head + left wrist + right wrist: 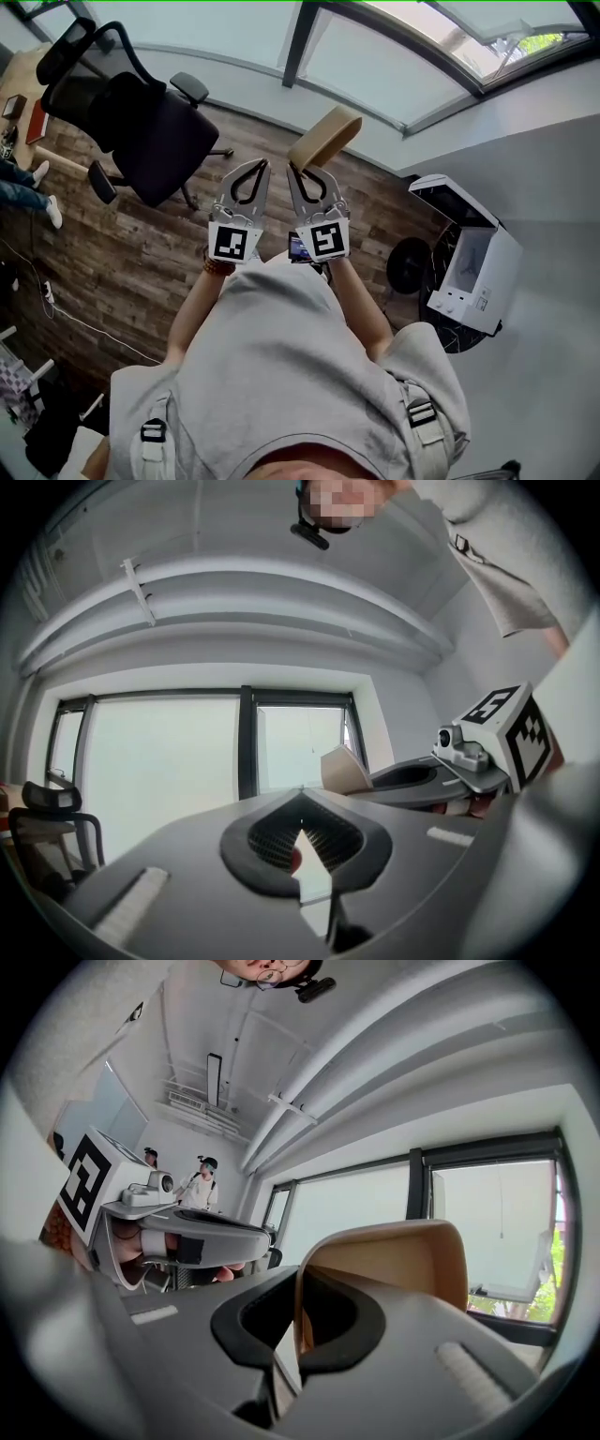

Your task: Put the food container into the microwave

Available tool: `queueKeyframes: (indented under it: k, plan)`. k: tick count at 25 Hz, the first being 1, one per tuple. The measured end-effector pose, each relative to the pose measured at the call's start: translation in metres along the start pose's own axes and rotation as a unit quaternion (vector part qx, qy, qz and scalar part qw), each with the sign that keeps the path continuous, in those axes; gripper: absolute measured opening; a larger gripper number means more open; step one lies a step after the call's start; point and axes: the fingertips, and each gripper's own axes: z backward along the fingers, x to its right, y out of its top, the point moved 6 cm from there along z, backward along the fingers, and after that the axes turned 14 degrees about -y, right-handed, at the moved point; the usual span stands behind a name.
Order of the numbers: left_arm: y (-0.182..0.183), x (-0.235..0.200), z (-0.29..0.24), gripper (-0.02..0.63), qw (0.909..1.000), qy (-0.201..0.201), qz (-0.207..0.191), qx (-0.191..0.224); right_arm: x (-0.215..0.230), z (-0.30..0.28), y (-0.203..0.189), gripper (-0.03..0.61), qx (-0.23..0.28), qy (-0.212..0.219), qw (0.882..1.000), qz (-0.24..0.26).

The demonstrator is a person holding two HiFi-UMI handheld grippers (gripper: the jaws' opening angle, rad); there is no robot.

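Food container (325,138) is bound for the white microwave (473,262), door open at right of frame, cavity mostly hidden. The tan box, probably light and crushable, sits upper centre, its wall pinched in the right gripper (300,176); the stiffer rim looks safest. Left gripper (255,173) is closed, empty.

Left claw (301,797) jaws together, empty; right claw (375,782) beside grips food container (341,771); window (159,761) beyond.
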Motion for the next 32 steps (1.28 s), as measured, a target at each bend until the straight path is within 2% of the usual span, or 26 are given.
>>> queueKeyframes:
  k: [9,18,25,32]
  plan:
    - [0.003,0.039,-0.061,-0.002,0.9974,-0.072,0.002,0.004,0.064,0.030,-0.016,0.021,-0.018,-0.066,0.998,0.000]
    - [-0.002,0.082,-0.105,-0.002,0.9889,-0.148,0.015,-0.006,0.115,0.067,-0.043,0.021,-0.057,-0.142,0.988,-0.011]
    - [-0.008,0.116,-0.148,-0.002,0.9771,-0.211,0.022,-0.015,0.153,0.093,-0.062,0.021,-0.077,-0.186,0.979,-0.022]
    - [-0.013,0.181,-0.214,-0.002,0.9546,-0.295,0.031,-0.026,0.219,0.129,-0.085,0.021,-0.095,-0.245,0.965,-0.027]
